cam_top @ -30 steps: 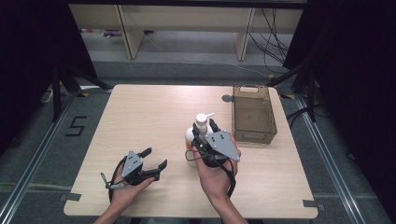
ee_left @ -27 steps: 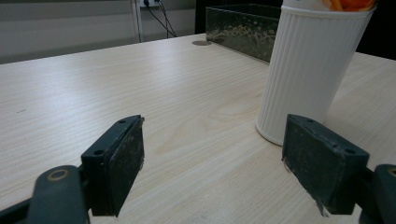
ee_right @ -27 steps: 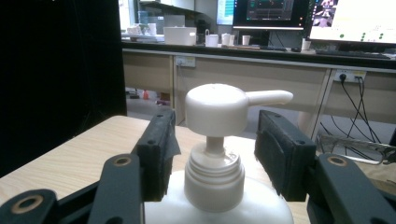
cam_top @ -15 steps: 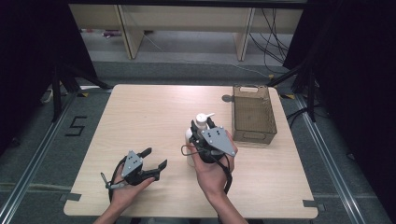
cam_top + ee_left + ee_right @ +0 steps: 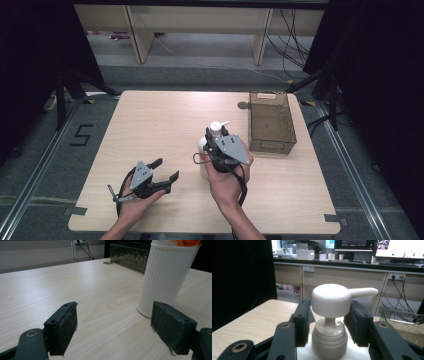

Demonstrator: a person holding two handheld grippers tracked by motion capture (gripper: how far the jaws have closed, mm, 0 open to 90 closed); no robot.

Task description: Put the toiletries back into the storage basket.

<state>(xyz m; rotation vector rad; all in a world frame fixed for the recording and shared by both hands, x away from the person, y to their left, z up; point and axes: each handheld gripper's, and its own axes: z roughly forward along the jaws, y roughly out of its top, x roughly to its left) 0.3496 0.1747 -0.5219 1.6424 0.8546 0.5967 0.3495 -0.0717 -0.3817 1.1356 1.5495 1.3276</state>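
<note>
A white ribbed pump bottle (image 5: 203, 159) stands upright near the table's middle, its pump head (image 5: 331, 299) with the spout pointing right. My right gripper (image 5: 216, 138) is at the bottle's top. In the right gripper view its jaws (image 5: 329, 315) press the pump head from both sides, shut on it. My left gripper (image 5: 166, 169) rests low at the front left, open and holding nothing. In the left gripper view, the bottle's body (image 5: 165, 277) stands just beyond the right fingertip, outside the gap of that gripper (image 5: 113, 322).
A dark see-through basket (image 5: 271, 145) sits at the table's right, just behind and right of the bottle; its wall (image 5: 130, 255) shows far off in the left gripper view. A desk with monitors and cables lies beyond the table's far edge.
My right gripper has shifted slightly left and forward onto the bottle's top. The left gripper has stayed put.
</note>
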